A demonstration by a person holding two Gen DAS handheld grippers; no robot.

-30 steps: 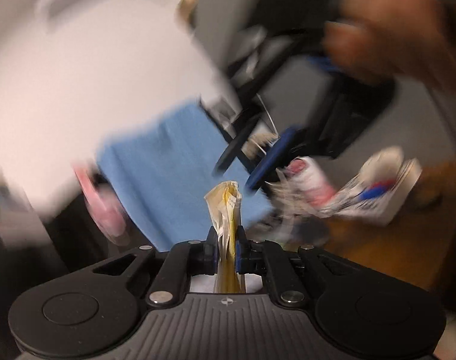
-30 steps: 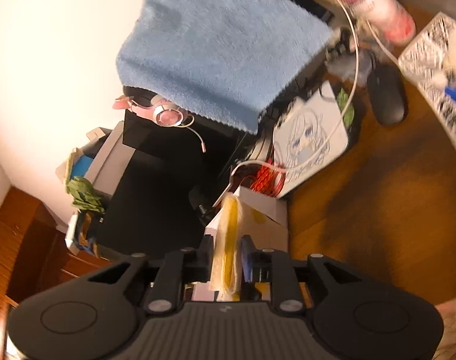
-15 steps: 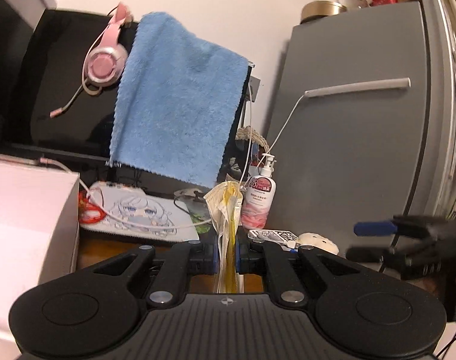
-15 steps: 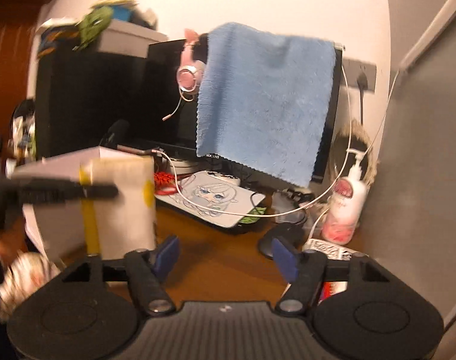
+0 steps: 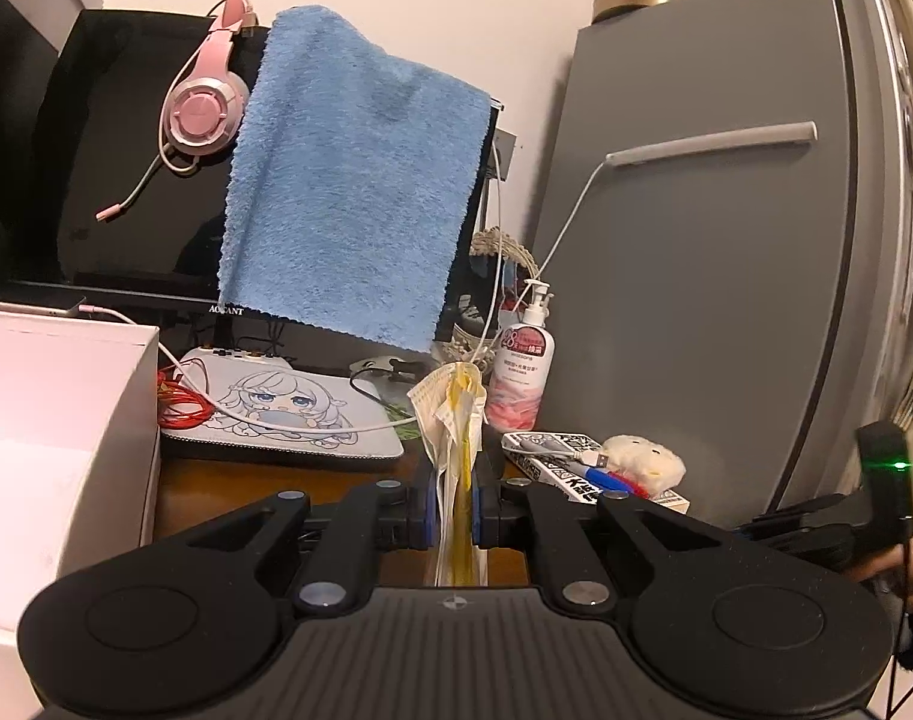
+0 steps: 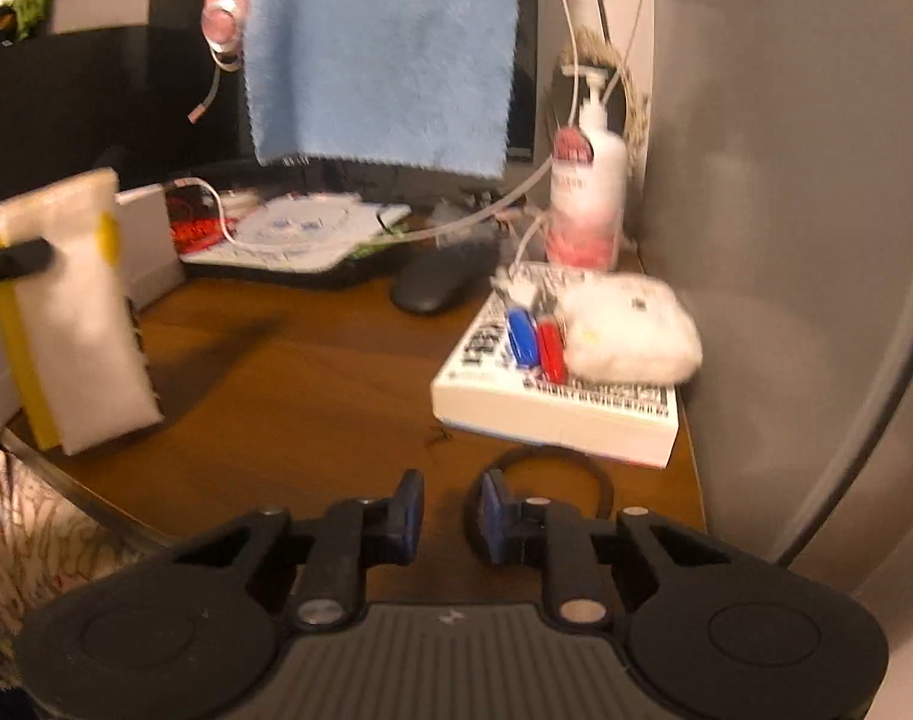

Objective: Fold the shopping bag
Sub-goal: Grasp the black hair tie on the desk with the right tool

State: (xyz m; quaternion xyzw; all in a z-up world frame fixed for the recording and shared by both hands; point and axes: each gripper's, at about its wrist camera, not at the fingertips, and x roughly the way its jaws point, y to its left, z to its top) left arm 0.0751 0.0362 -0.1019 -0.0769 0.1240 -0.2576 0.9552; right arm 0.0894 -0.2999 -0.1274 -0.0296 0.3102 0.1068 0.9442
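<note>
The shopping bag point(image 5: 453, 444) is a folded white plastic packet with yellow trim. My left gripper point(image 5: 455, 513) is shut on it, edge-on between the blue pads, above the desk. In the right wrist view the same bag point(image 6: 72, 312) hangs as a flat white rectangle at the left, with a left finger point(image 6: 12, 261) clamped across its upper edge. My right gripper point(image 6: 453, 516) is low over the wooden desk, its jaws a small gap apart with nothing between them. Part of the right gripper point(image 5: 876, 510) shows at the right edge of the left wrist view.
A blue towel point(image 5: 348, 186) and pink headset point(image 5: 201, 111) hang on a black monitor. On the wooden desk point(image 6: 312, 384) lie a white box point(image 5: 60, 420), a printed pad point(image 5: 282, 408), a lotion bottle point(image 6: 588, 192), a mouse point(image 6: 438, 282), and a book point(image 6: 552, 396) under a plush toy. A grey fridge point(image 5: 726, 300) stands right.
My right gripper let go of the bag, opened wide, then narrowed and sank toward the desk at the right. The left gripper swung level and still holds the bag.
</note>
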